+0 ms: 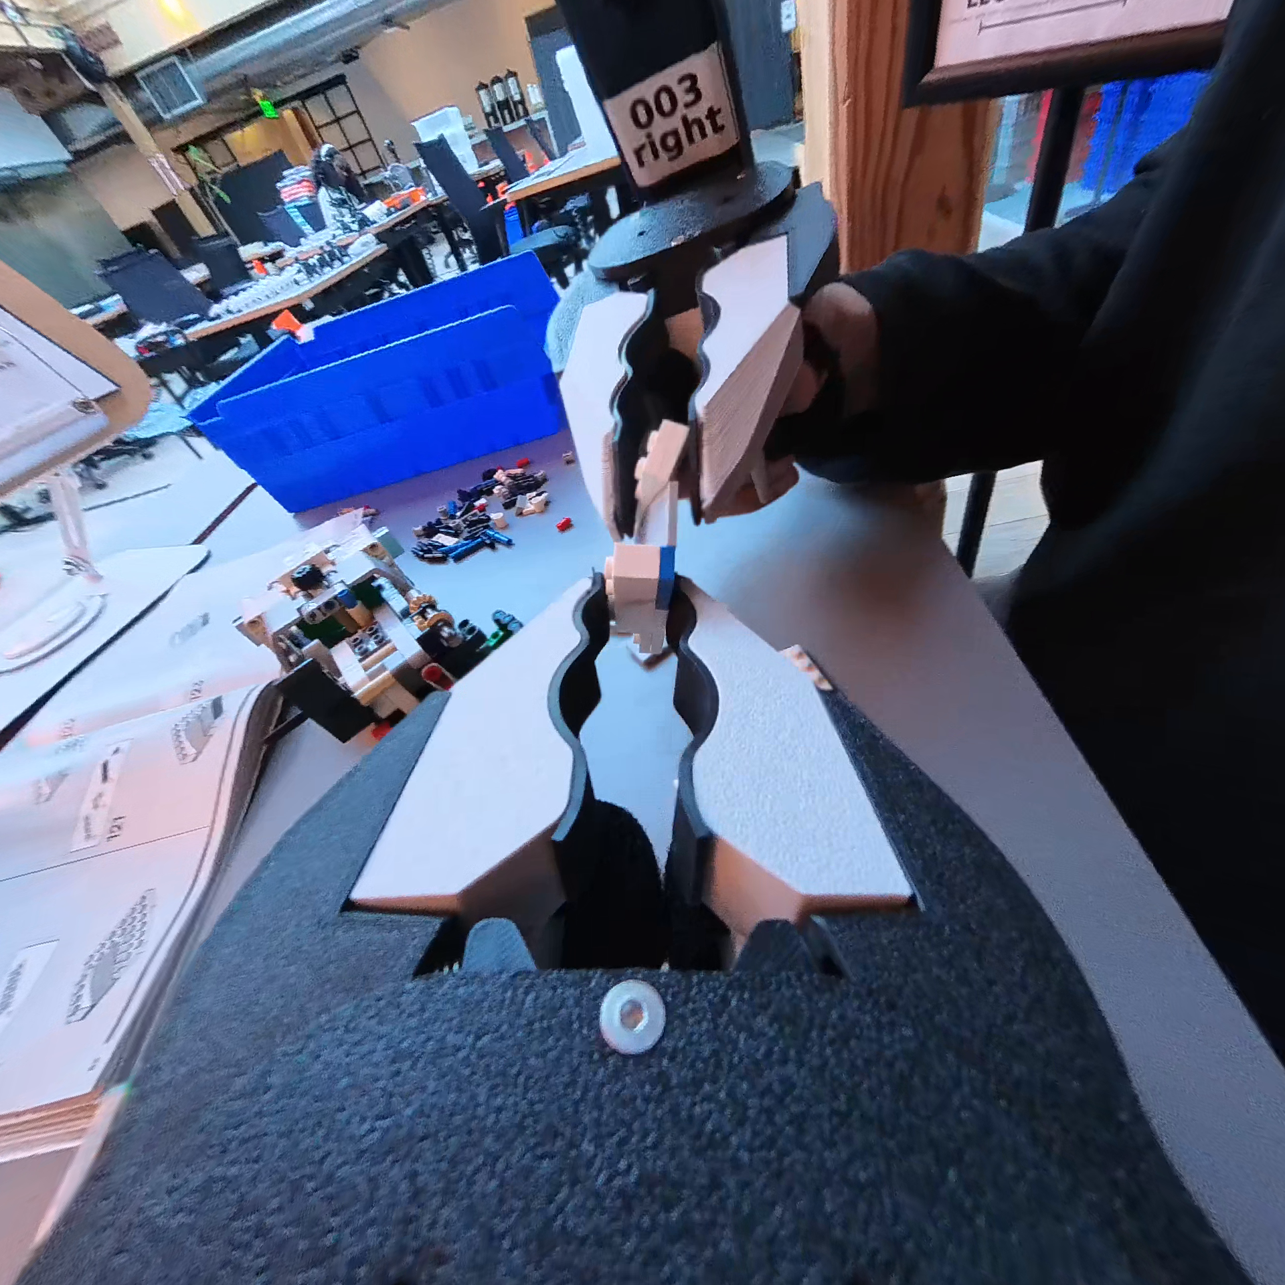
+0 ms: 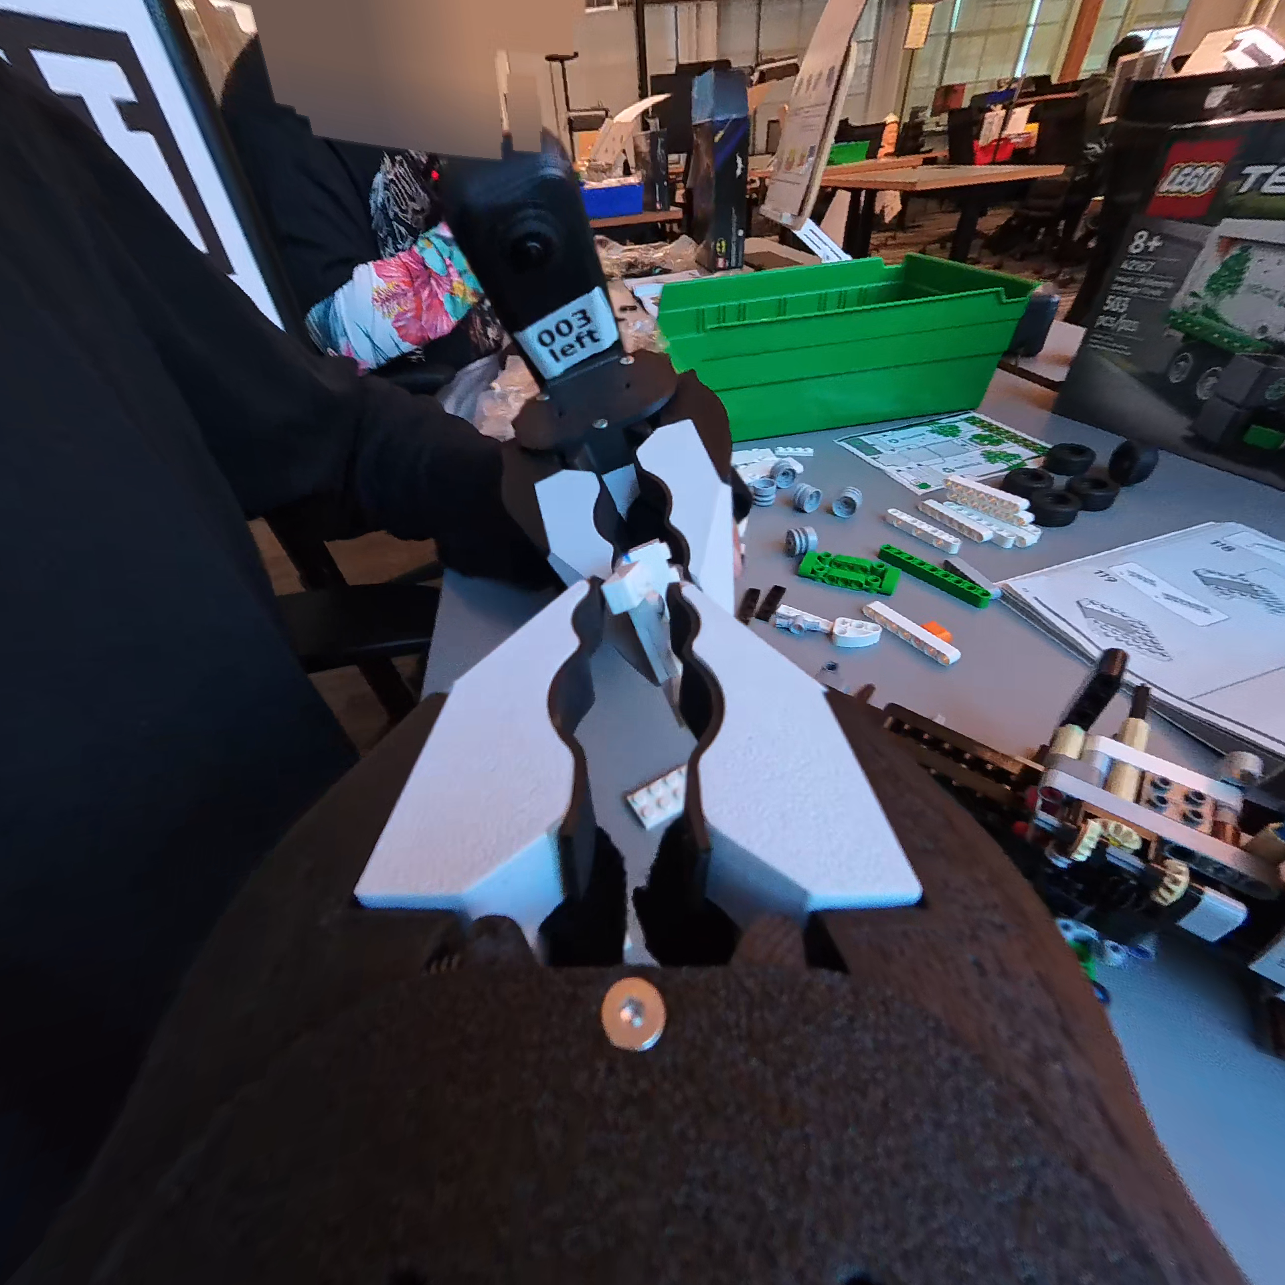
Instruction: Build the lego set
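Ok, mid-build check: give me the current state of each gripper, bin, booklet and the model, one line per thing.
left gripper: shut on a small white sub-assembly with a blue piece, held above the table.
right gripper: shut on a white piece, meeting the left's fingers tip to tip.
truck model: partly built, on the table.
instruction booklet: lying open.
green bin: upright, looks empty.
blue bin: upright, contents hidden.
black tyres: loose, unmounted.
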A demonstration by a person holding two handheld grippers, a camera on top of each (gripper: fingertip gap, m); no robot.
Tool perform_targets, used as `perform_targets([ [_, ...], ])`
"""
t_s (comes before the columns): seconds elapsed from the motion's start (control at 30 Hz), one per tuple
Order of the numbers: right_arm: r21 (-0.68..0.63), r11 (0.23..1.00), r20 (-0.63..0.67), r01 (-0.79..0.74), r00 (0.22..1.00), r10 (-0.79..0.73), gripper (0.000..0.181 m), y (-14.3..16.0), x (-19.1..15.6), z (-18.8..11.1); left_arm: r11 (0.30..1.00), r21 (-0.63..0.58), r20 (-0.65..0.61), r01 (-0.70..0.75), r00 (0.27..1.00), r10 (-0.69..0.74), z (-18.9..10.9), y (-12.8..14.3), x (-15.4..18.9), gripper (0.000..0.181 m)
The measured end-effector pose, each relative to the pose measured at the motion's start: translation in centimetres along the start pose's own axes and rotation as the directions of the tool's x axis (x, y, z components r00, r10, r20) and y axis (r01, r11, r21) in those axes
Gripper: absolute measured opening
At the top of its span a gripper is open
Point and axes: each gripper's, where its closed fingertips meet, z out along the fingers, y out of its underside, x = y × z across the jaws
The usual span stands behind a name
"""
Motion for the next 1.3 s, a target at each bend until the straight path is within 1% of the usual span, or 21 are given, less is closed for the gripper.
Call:
perform_targets([
  [0.13, -0.038, 0.997, -0.047, 0.071, 0.996, -0.073, 0.014, 0.2, 0.2, -0.2, 0.999, -0.006, 0.018, -0.032, 0.999, 0.032, 0.1, 0.1, 0.0, 0.014],
  [0.43, -0.190, 0.968, -0.077, 0.166, 0.980, -0.183, 0.019, 1.5, 0.4, -0.2, 0.999, -0.020, 0.011, -0.032, 0.999, 0.033, 0.2, 0.3, 0.1, 0.014],
  [0.5, -0.223, 0.949, -0.103, 0.224, 0.962, -0.251, 0.011, 1.6, 0.7, -0.3, 0.999, -0.026, 0.004, -0.036, 0.999, 0.036, 0.2, 0.3, 0.2, 0.014],
  [0.57, -0.265, 0.915, -0.117, 0.306, 0.931, -0.345, 0.010, 1.7, 0.8, -0.3, 0.999, -0.036, 0.000, -0.035, 0.999, 0.035, 0.2, 0.4, 0.3, 0.014],
  [0.63, -0.316, 0.882, -0.108, 0.349, 0.911, -0.399, 0.010, 1.9, 0.7, -0.2, 0.998, -0.050, -0.013, -0.031, 0.999, 0.030, 0.2, 0.7, 0.4, 0.014],
  [0.67, -0.342, 0.874, -0.091, 0.345, 0.914, -0.396, 0.009, 2.1, 0.6, -0.2, 0.998, -0.052, -0.018, -0.029, 0.999, 0.028, 0.2, 0.7, 0.5, 0.014],
  [0.8, -0.365, 0.870, -0.086, 0.332, 0.918, -0.387, 0.009, 2.2, 0.5, -0.3, 0.997, -0.065, -0.012, -0.045, 0.999, 0.044, 0.3, 0.6, 0.6, 0.014],
  [0.87, -0.361, 0.884, -0.086, 0.296, 0.934, -0.348, 0.010, 2.3, 0.6, -0.4, 0.993, -0.077, 0.023, -0.091, 0.995, 0.093, 0.4, 0.7, 0.5, 0.015],
  [0.97, -0.349, 0.919, -0.099, 0.183, 0.968, -0.230, 0.011, 2.5, 0.8, -0.5, 0.983, -0.106, 0.078, -0.150, 0.984, 0.158, 0.5, 0.9, 0.0, 0.014],
  [1.1, -0.356, 0.905, -0.158, 0.233, 0.940, -0.304, 0.014, 2.3, 1.4, -0.6, 0.983, -0.106, 0.101, -0.152, 0.982, 0.163, 0.4, 0.9, -0.4, 0.014],
  [1.2, -0.377, 0.885, -0.194, 0.273, 0.911, -0.363, 0.025, 2.1, 1.9, -0.8, 0.982, -0.109, 0.096, -0.152, 0.982, 0.163, 0.4, 1.0, -0.3, 0.014],
  [1.3, -0.373, 0.880, -0.172, 0.293, 0.911, -0.375, 0.017, 2.1, 1.6, -0.7, 0.985, -0.100, 0.094, -0.137, 0.985, 0.147, 0.4, 0.9, -0.4, 0.014],
])
